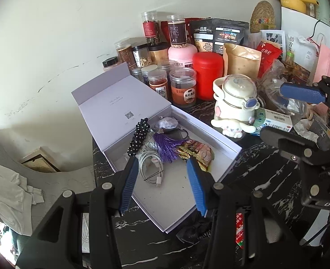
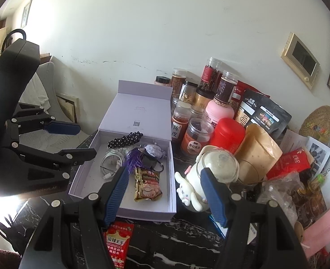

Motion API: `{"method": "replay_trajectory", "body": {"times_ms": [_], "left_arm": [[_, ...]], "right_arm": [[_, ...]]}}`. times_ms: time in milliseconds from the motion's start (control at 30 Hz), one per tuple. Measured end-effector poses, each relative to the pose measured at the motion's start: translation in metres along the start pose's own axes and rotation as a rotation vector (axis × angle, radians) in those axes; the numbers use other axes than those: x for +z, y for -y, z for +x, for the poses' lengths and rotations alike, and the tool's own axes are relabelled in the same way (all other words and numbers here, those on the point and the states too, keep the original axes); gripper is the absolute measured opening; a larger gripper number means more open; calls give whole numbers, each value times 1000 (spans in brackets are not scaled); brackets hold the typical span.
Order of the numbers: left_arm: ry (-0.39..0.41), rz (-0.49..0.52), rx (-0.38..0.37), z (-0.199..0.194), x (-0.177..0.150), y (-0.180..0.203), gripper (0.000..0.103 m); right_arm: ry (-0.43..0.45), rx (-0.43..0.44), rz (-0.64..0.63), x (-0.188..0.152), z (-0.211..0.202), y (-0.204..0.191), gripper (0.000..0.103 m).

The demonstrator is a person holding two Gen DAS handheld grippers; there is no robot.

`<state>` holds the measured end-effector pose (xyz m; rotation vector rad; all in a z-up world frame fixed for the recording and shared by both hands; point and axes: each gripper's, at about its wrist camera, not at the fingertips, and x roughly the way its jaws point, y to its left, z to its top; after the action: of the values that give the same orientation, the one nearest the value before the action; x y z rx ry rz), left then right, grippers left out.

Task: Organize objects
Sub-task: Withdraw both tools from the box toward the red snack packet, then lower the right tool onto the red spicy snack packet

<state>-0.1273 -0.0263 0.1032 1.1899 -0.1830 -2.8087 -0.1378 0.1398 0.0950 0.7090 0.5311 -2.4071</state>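
— So, which of these goes in next, do you think?

— Hard to say. Starting at the left, the lilac box (image 2: 84, 177) lies open on the black marble counter (image 2: 187, 228), lid tipped back toward the wall. Inside it: a dotted hair tie (image 2: 124, 139), a coiled white cable (image 2: 111, 160), a purple tassel (image 2: 134, 160), a foil snack packet (image 2: 147, 185). All light and limp; I'd pinch any of them by the middle.

— And the grippers?

— The left gripper (image 1: 162, 179) hangs over the box, blue pads spread, nothing between them. The right gripper (image 2: 165, 192) is spread wider, also empty.

— What sits to the right of the box?

— Just beside it, the white cartoon-dog bottle (image 2: 209, 174): hard, rounded, probably slippery, likely top-heavy. I'd grip its body, not the dome. A red sachet (image 2: 118, 242) lies flat near the front edge.

— Anything in the way?

— Jars (image 2: 196, 137), a red canister (image 2: 229, 134) and a kraft pouch (image 2: 258, 154) crowd behind the bottle, so a careless reach could topple them.
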Motion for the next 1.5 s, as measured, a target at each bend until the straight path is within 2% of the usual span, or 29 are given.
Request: {"method": "replay_trajectory", "body": {"times_ms": [467, 833, 1133, 1500], "left_arm": [[4, 13, -24, -34, -46, 30, 43], [-6, 13, -43, -47, -82, 45, 46], [-33, 0, -73, -30, -102, 53, 47], [-89, -15, -130, 12, -130, 57, 47]], "right_arm": [[-24, 4, 23, -47, -39, -18, 67], [-59, 21, 49, -81, -48, -28, 67], [-106, 46, 86, -110, -39, -27, 68], [-178, 133, 98, -137, -8, -38, 68]]}}
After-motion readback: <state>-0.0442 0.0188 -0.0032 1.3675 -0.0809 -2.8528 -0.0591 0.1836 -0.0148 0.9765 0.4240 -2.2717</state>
